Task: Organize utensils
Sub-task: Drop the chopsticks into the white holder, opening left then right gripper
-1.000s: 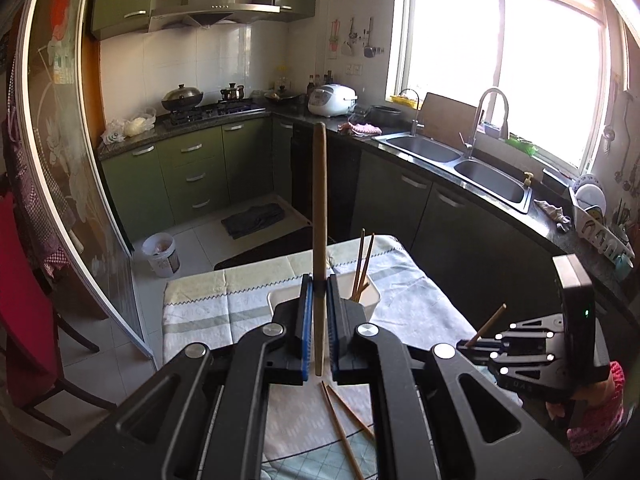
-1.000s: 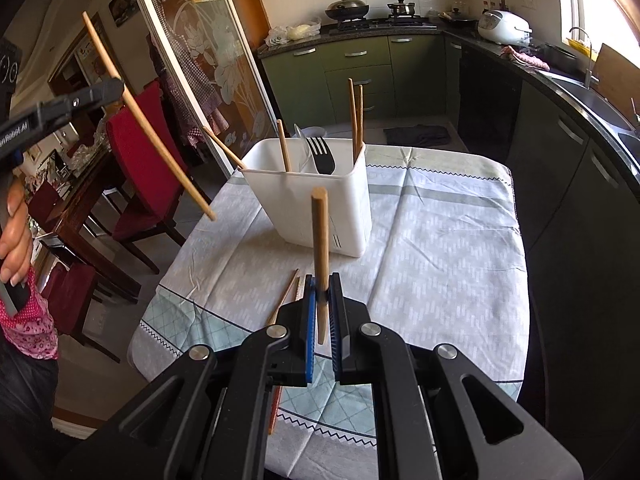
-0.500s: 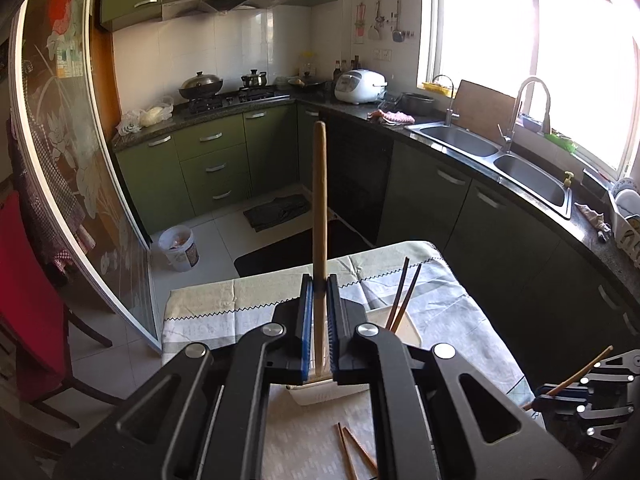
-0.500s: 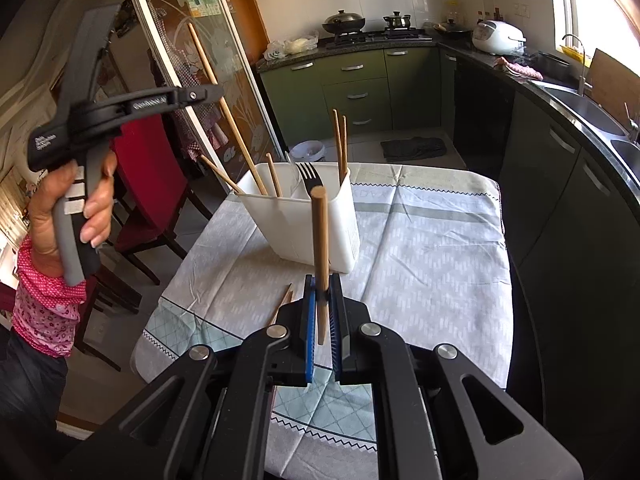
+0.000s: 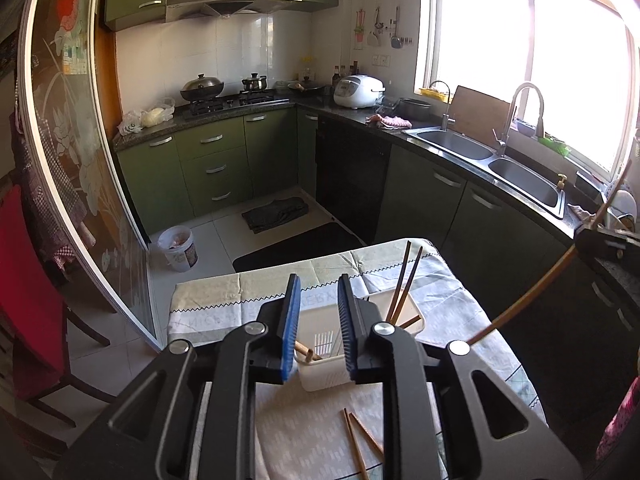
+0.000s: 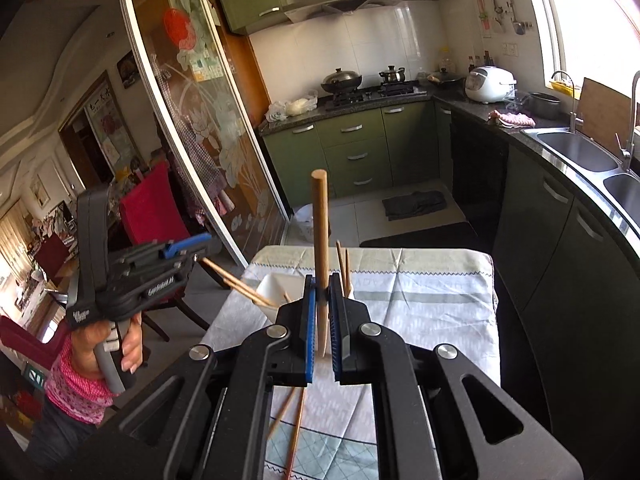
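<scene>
A white utensil holder [image 5: 326, 364] stands on the clothed table with several chopsticks [image 5: 404, 284] leaning in it. My left gripper [image 5: 318, 328] is open and empty just above the holder; a chopstick end [image 5: 305, 353] lies in the holder below it. In the right wrist view my left gripper [image 6: 192, 252] hovers left of the holder [image 6: 269, 292], over two chopsticks [image 6: 236, 286] leaning out of it. My right gripper [image 6: 322, 320] is shut on an upright wooden chopstick [image 6: 320, 240], near the holder. That chopstick shows as a long curved stick in the left wrist view [image 5: 536, 284].
Two loose chopsticks lie on the tablecloth near the front edge [image 5: 360, 440], [image 6: 294, 428]. Red chairs [image 6: 152, 212] stand left of the table. Green cabinets, a stove and a double sink [image 5: 492, 160] run along the back and right.
My left gripper has opened and let its chopstick drop into the holder. My right gripper has risen and moved closer to the holder, still gripping its chopstick.
</scene>
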Tool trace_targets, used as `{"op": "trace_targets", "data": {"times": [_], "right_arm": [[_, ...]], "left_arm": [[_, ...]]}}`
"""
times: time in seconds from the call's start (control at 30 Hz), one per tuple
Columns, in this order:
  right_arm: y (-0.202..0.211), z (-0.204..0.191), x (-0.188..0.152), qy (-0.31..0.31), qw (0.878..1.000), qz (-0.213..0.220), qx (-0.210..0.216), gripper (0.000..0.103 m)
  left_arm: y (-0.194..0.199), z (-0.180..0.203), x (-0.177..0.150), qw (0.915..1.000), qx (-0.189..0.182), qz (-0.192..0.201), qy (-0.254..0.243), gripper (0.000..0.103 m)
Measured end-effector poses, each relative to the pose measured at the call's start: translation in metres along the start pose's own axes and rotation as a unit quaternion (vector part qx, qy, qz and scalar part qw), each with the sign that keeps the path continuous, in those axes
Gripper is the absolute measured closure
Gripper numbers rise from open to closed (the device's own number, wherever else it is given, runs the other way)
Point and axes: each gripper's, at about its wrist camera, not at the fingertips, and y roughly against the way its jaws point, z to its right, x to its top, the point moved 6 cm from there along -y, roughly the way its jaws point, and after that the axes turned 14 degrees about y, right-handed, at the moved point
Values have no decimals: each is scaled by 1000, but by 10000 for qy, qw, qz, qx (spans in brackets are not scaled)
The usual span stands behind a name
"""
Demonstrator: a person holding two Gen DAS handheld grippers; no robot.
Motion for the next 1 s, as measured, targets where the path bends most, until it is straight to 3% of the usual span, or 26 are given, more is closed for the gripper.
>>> {"op": "trace_targets", "data": {"times": [0.1, 0.23, 0.47, 0.63, 0.87, 1.0], "right_arm": [[-9, 2, 22, -26, 9999, 112, -109, 96], [-44, 0, 30, 8, 9997, -104, -225, 96], [-122, -3, 5, 85, 9966, -775, -274, 96], [-153, -10, -14, 244, 9927, -1150, -265, 95], [-122, -9, -23, 118, 9961, -872, -34, 92], [-84, -7, -41, 78, 9973, -728, 29, 86]], "left_arm": [[10, -9, -11, 10000, -20, -45, 8, 79], [17, -17, -31, 9998, -35, -209, -40, 79], [11, -33, -68, 9974, -42, -717, -15, 79], [3, -34, -88, 9953, 2, -965, -78, 79], [-23, -24, -118, 9893, 46, -1446, -191, 75], [-51, -18, -151, 9804, 130, -1950, -235, 75]]}}
